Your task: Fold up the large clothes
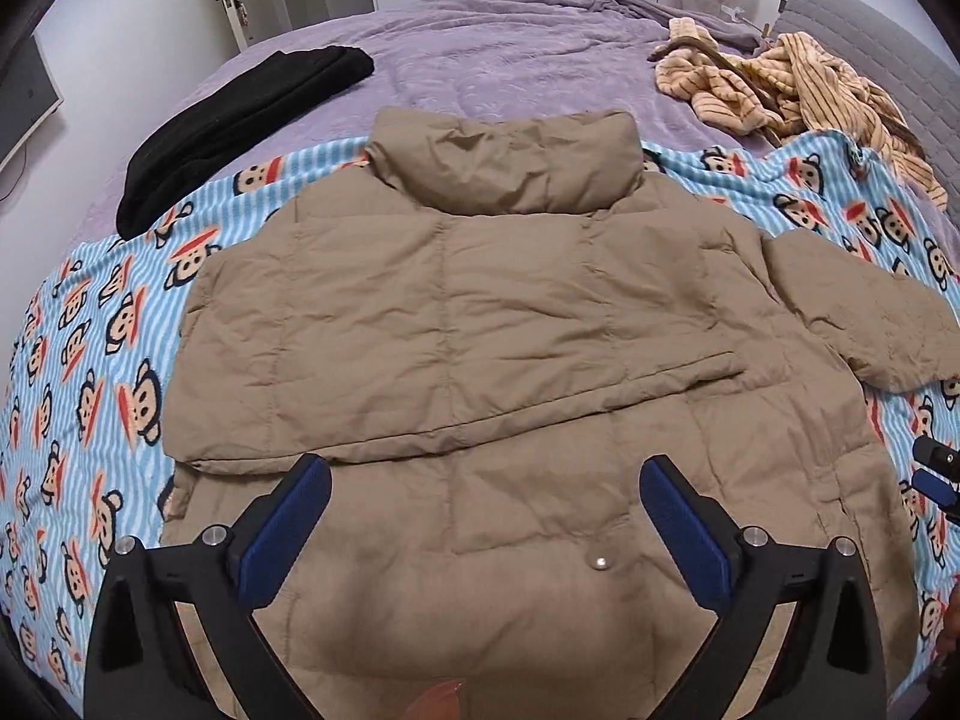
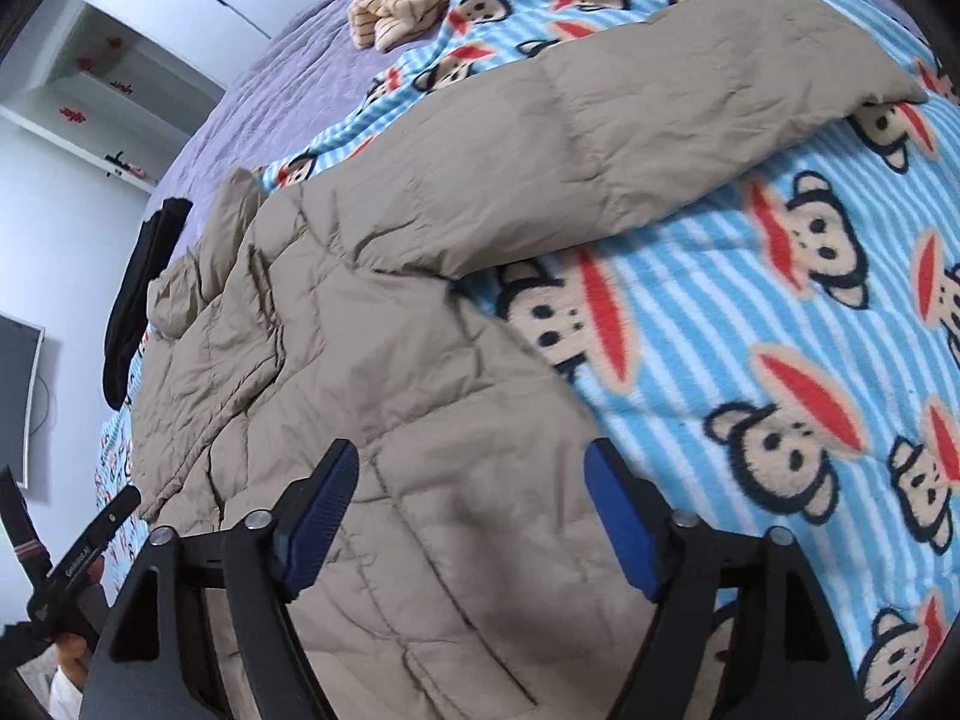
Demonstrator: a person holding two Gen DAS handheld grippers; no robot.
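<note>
A monkey-print blanket (image 1: 90, 360) covers the purple bedspread (image 1: 510, 60); black garment (image 1: 240, 120) upper left, striped tan clothing (image 1: 780, 90) upper right.

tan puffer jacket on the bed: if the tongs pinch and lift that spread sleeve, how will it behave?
Likely floppy: the jacket is soft quilted fabric, creased all over, so the outstretched sleeve would probably drape and sag from the pinch. Probably light for its bulk, since it looks puffy. The smooth shell may slip in the open right tongs, and may slide on the fleece monkey blanket.
</note>
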